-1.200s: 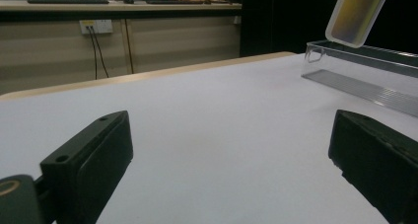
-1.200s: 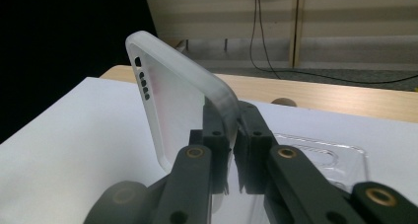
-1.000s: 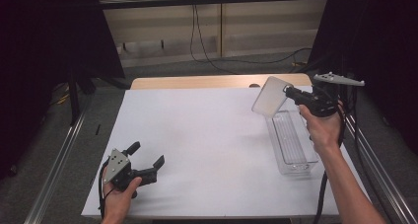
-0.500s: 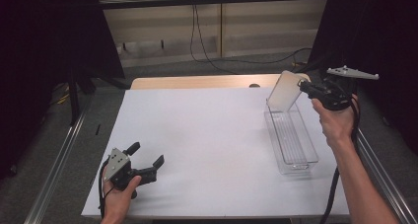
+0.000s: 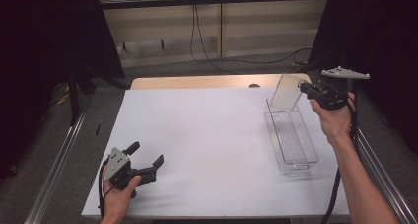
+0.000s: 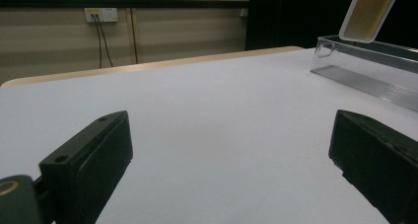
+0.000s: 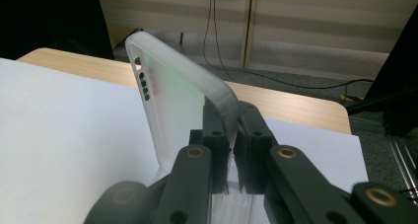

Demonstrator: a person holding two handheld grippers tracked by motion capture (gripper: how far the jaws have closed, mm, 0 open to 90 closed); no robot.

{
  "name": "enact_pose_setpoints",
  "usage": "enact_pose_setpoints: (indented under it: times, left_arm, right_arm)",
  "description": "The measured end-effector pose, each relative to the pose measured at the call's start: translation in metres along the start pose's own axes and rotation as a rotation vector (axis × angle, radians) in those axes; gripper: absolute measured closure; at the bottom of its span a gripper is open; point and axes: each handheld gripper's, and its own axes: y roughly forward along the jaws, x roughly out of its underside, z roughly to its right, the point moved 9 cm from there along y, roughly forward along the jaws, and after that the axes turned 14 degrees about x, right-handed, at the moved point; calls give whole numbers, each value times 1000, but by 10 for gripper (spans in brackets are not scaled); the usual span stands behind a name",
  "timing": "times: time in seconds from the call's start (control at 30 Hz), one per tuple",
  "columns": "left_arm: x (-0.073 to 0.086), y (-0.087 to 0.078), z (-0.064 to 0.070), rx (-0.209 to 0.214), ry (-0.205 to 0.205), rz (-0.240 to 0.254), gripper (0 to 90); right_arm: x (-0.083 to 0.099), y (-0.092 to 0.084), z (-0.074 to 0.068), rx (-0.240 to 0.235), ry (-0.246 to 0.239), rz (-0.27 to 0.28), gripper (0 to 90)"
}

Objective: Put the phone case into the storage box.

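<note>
High view: white tabletop (image 5: 212, 135), grey floor; right tongs (image 5: 301, 87) clamp a translucent phone case (image 5: 286, 93) above a clear tray (image 5: 291, 140); left tongs (image 5: 148, 160) gape wide.

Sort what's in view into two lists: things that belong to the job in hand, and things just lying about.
Part of the job:
- translucent phone case, clamped in the right gripper
- clear plastic tray, just below the case

Just about:
- left gripper, jaws open, resting on the white table sheet
- cables on the floor behind the table
</note>
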Motion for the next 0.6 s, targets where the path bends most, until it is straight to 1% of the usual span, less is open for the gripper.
enact_pose_setpoints:
  times: [0.1, 0.23, 0.33, 0.6]
  left_arm:
    - [1, 0, 0, 2, -7, 0, 28]
    - [1, 1, 1, 9, 2, -8, 27]
    - [1, 2, 2, 11, 2, -9, 27]
    - [3, 2, 0, 9, -3, -19, 27]
  right_arm:
    - [4, 5, 1, -4, -1, -1, 842]
    - [6, 10, 4, 4, -2, 5, 842]
    - [9, 16, 6, 0, -2, -7, 842]
    - [15, 29, 3, -11, -19, -22, 842]
